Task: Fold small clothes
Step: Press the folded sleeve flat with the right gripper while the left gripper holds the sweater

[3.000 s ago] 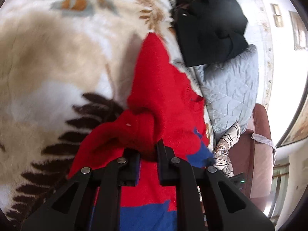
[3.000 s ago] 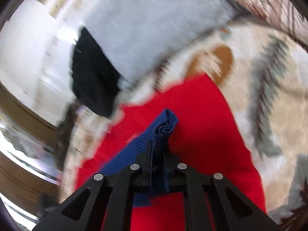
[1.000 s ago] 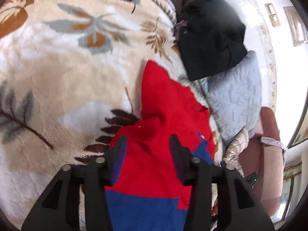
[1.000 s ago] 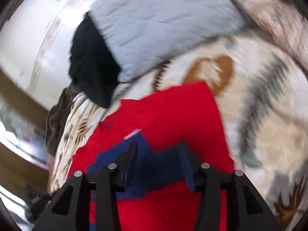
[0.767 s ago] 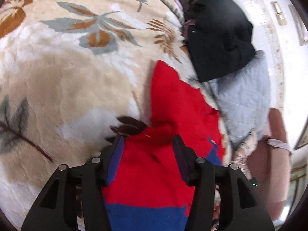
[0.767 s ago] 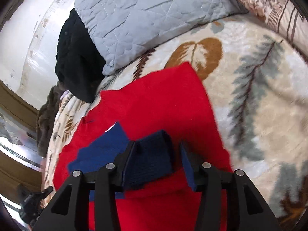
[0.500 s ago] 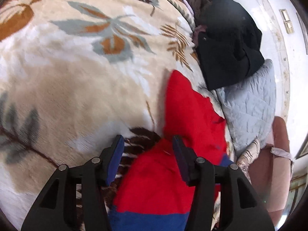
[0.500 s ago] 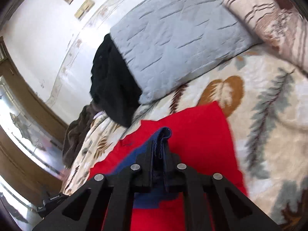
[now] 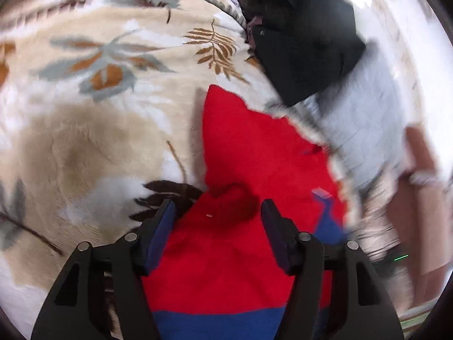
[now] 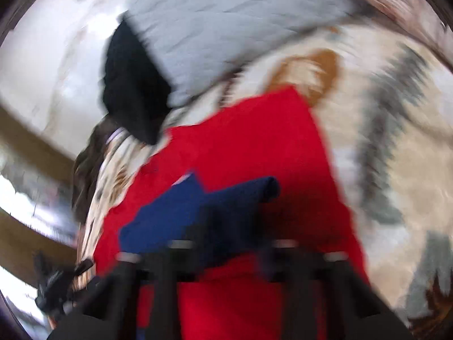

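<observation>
Leaf-patterned blanket (image 9: 85, 130) fills the left and middle of the left wrist view, spread over a bed, and it is your working surface. At upper right a grey pillow (image 9: 365, 130) lies with a black garment (image 9: 305, 48) against it; both sit beyond the work, so keep clear of them.

Your task piece, the red sweater (image 9: 254, 153), lies on the blanket from frame centre down to the bottom edge, with a blue band along the bottom. In the right wrist view its blue cuff (image 10: 226, 201) sits low and left of centre, raised over the red body.

Your left gripper (image 9: 218, 215) is opening, its jaws standing wide either side of a red fold and pressing on nothing. Your right gripper (image 10: 229, 226) is badly blurred, yet its jaws read as closed tight, and the cuff seems pinched between them.

The step in hand looks like folding the blue-cuffed sleeve across the body. Carry the cuff low and level toward the far red edge so the sleeve lies flat without bunching. Let the left gripper pin the red fold only if the body starts to drag. Release the cuff once it lies square on the body.

No containers show in either view.
</observation>
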A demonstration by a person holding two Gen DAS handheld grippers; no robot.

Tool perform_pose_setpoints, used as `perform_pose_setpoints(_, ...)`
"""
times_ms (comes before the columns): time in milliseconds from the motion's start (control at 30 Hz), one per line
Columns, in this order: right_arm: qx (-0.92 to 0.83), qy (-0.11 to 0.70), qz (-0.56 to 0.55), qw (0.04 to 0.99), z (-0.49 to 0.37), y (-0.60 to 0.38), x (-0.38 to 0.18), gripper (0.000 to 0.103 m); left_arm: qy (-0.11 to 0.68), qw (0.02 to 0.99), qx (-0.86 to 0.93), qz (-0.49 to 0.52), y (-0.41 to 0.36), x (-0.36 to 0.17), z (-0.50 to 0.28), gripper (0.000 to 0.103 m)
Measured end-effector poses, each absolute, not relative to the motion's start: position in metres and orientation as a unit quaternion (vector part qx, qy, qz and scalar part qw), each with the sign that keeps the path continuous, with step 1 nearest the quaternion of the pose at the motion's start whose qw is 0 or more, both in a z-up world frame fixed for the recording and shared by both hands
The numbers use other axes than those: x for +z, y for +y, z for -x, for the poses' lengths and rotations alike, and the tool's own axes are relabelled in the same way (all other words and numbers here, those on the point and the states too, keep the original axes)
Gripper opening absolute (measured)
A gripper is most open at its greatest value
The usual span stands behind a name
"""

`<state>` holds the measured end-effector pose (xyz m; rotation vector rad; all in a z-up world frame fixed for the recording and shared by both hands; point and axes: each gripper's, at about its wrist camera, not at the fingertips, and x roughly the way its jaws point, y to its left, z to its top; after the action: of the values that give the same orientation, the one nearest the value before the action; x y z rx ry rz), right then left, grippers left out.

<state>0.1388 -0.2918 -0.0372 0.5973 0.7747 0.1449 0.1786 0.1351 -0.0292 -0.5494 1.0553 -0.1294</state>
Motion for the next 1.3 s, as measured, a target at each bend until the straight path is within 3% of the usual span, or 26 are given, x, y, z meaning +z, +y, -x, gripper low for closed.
perform_pose_setpoints(100,0.103,0.33,-0.302,0.889,-0.13,-0.29,-0.021,0.008,0.523,0.834,-0.017,0.176,0.123,-0.039,-0.183,0.062)
perform_pose_setpoints(233,0.036,0.454,-0.245,0.856,-0.136,-0.289,-0.057,0.013,0.514,0.85,-0.002,0.117,0.112,-0.033,-0.179,0.062)
perform_pose_setpoints(300,0.045,0.441,-0.258,0.859,-0.127,-0.294,-0.056,0.013,0.519,0.848,-0.002,0.109,0.113,-0.035,-0.178,0.062)
perform_pose_setpoints(400,0.034,0.395,-0.311,0.864,-0.115,-0.312,-0.039,0.025,0.52,0.846,-0.003,0.116,0.115,-0.037,-0.178,0.062)
perform_pose_setpoints(467,0.028,0.36,-0.351,0.864,-0.109,-0.323,-0.031,0.039,0.521,0.845,-0.004,0.119,0.115,-0.037,-0.179,0.062)
perform_pose_setpoints(567,0.016,0.374,-0.353,0.857,-0.121,-0.326,-0.036,0.044,0.52,0.846,-0.004,0.12,0.114,-0.035,-0.179,0.063)
perform_pose_setpoints(633,-0.01,0.401,-0.339,0.851,-0.136,-0.323,-0.046,0.044,0.521,0.845,-0.005,0.121,0.113,-0.035,-0.179,0.063)
perform_pose_setpoints(700,0.025,0.398,-0.333,0.854,-0.149,-0.312,-0.042,0.015,0.522,0.844,-0.006,0.123,0.114,-0.035,-0.18,0.063)
perform_pose_setpoints(733,0.05,0.376,-0.322,0.868,-0.15,-0.309,-0.031,0.011,0.523,0.843,-0.007,0.124,0.114,-0.035,-0.18,0.063)
perform_pose_setpoints(833,0.094,0.287,-0.308,0.902,-0.141,-0.306,0.002,0.011,0.525,0.842,-0.008,0.127,0.115,-0.035,-0.18,0.064)
perform_pose_setpoints(900,0.069,0.321,-0.273,0.905,-0.148,-0.304,-0.004,0.012,0.527,0.841,-0.008,0.126,0.115,-0.036,-0.181,0.065)
perform_pose_setpoints(1000,0.007,0.446,-0.218,0.868,-0.158,-0.303,-0.045,0.018,0.529,0.839,-0.01,0.126,0.115,-0.035,-0.182,0.065)
perform_pose_setpoints(1067,0.007,0.433,-0.236,0.87,-0.147,-0.31,-0.046,0.017,0.532,0.837,-0.012,0.129,0.116,-0.034,-0.182,0.066)
perform_pose_setpoints(1200,0.016,0.377,-0.259,0.889,-0.128,-0.31,-0.014,0.026,0.523,0.838,-0.017,0.155,0.118,-0.024,-0.172,0.064)
perform_pose_setpoints(1300,0.045,0.362,-0.249,0.897,-0.129,-0.297,-0.01,0.049,0.483,0.858,-0.044,0.169,0.115,-0.008,-0.161,0.064)
